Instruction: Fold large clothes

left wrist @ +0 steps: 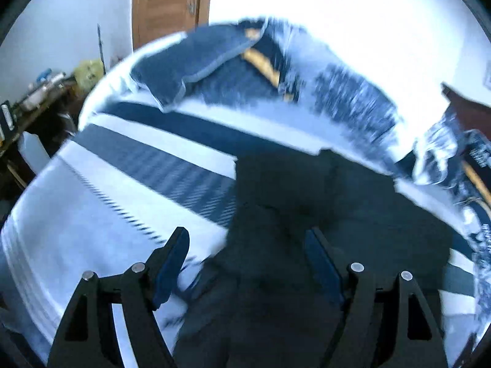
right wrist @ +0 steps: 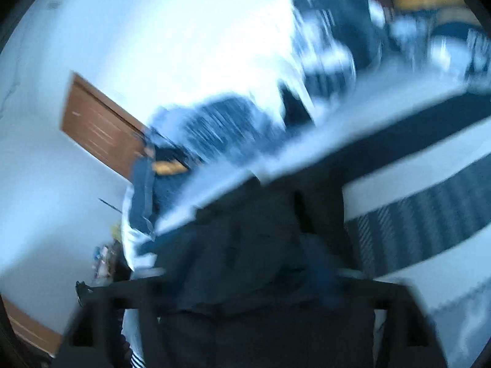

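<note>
A large dark garment (left wrist: 322, 214) lies spread on a bed with a blue-and-white striped cover (left wrist: 138, 159). My left gripper (left wrist: 245, 239) is open above the garment's near part, its blue-padded fingers (left wrist: 172, 263) apart with cloth between and below them. In the right wrist view the picture is blurred. The same dark garment (right wrist: 251, 245) fills the middle, bunched over my right gripper (right wrist: 254, 279). The cloth hides the fingertips, so I cannot tell how the jaws stand.
A blue pillow (left wrist: 196, 58) and a patterned quilt (left wrist: 353, 98) lie at the far side of the bed. A wooden door (left wrist: 168, 3) stands behind. A cluttered table (left wrist: 40, 92) stands at the left. The door (right wrist: 98, 125) also shows in the right wrist view.
</note>
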{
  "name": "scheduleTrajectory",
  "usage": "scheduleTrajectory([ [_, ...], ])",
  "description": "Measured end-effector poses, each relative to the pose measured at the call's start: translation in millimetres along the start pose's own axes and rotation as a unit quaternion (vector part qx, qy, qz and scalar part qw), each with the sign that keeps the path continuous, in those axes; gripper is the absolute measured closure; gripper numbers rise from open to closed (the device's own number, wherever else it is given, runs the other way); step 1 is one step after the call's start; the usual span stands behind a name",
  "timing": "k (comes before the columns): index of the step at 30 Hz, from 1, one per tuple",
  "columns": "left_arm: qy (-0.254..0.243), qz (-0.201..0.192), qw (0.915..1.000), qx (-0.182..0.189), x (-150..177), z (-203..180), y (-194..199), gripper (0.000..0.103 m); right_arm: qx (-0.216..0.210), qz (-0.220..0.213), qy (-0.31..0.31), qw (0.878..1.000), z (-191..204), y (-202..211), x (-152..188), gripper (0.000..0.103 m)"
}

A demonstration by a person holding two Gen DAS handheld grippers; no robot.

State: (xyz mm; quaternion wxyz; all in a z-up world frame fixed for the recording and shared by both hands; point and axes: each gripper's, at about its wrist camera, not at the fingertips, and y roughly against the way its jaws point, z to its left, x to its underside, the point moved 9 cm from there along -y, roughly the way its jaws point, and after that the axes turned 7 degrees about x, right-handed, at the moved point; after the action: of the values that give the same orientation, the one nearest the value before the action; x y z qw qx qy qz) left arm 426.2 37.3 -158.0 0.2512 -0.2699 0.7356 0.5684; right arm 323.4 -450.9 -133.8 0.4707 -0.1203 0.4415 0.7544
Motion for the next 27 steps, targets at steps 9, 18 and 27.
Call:
scheduleTrajectory([
  [9, -0.039, -0.114, 0.9927, -0.009, 63.5, 2.6, 250.7, 0.012, -0.030, -0.092, 0.083, 0.992, 114.8, 271.0, 26.6, 0.021],
  [18, 0.006, -0.062, 0.9980, 0.007, 145.9, 46.5, 260.0, 0.007, 0.016, -0.092, 0.068, 0.993, 91.9, 320.2, 131.5, 0.019],
  [27, -0.011, -0.007, 0.9999, 0.005, 213.6, 55.0, 218.8, 0.007, 0.082, 0.011, 0.061, 0.995, 18.8, 226.9, 261.9, 0.019],
])
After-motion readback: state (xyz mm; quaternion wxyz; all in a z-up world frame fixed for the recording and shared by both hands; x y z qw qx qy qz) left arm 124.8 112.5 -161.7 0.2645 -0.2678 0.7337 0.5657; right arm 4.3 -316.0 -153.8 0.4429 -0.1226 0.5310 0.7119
